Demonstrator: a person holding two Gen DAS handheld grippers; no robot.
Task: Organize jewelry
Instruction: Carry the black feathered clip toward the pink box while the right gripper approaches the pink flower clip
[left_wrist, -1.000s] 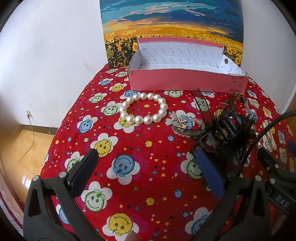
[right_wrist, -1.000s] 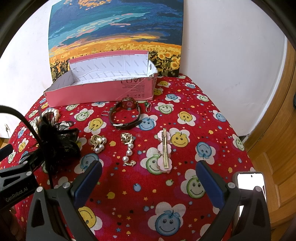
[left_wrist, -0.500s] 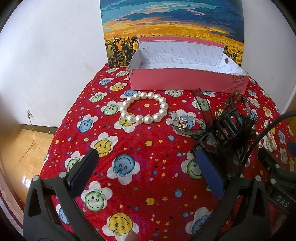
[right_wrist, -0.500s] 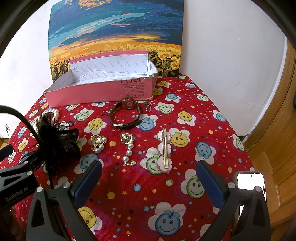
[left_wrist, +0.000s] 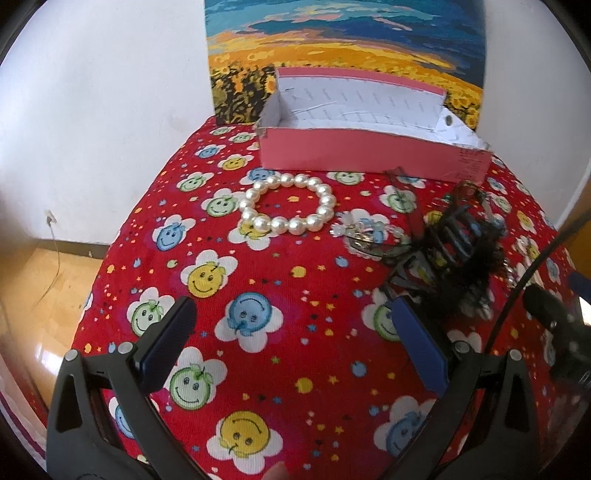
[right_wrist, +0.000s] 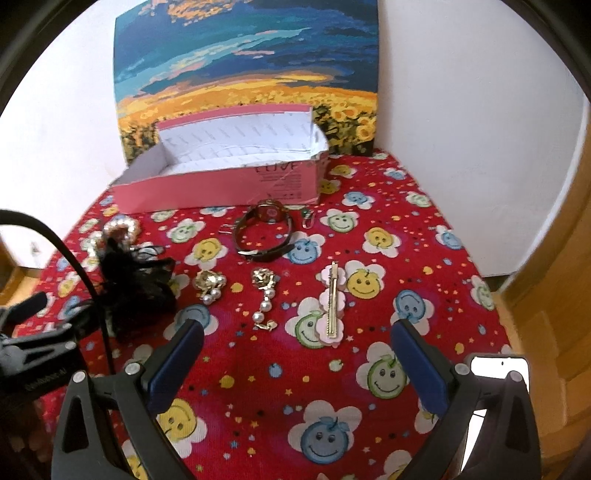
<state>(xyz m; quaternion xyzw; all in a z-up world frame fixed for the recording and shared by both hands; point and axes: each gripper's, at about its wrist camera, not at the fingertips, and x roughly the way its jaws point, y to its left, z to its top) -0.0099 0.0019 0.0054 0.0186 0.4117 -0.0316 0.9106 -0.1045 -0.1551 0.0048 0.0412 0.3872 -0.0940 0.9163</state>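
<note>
Worktop (left_wrist: 280, 280): covered in a red cloth printed with smiley-face flowers; a white wall stands behind it.
Left gripper (left_wrist: 291, 325): my jaws stand wide apart and hold nothing, hovering over bare cloth near the front edge.
Pearl bracelet (left_wrist: 288, 208): a ring of large white beads lying flat toward the back left of the worktop, just in front of the pink box and apart from it.
Pink box (left_wrist: 369, 151): open-topped, white inside, standing along the back edge; nothing shows inside from either view.
Painting (right_wrist: 247, 70): a sunflower field under a blue sky, propped against the wall behind the box.
Black hair claw (right_wrist: 136, 284): trimmed with black lace, near the middle of the worktop, just beyond my left jaws' right finger.
Gold and pearl earrings (right_wrist: 210, 286): one bunched up, and a second (right_wrist: 264, 297) stretched toward the front edge beside it.
Watch (right_wrist: 264, 230): dark strap curled in a loop, just in front of the box's right end.
Pink hair clip (right_wrist: 332, 304): long with a gold bar, lying right of the earrings.
Right gripper (right_wrist: 297, 341): my jaws gape wide and empty above the cloth, fronting the earrings and clip.
</note>
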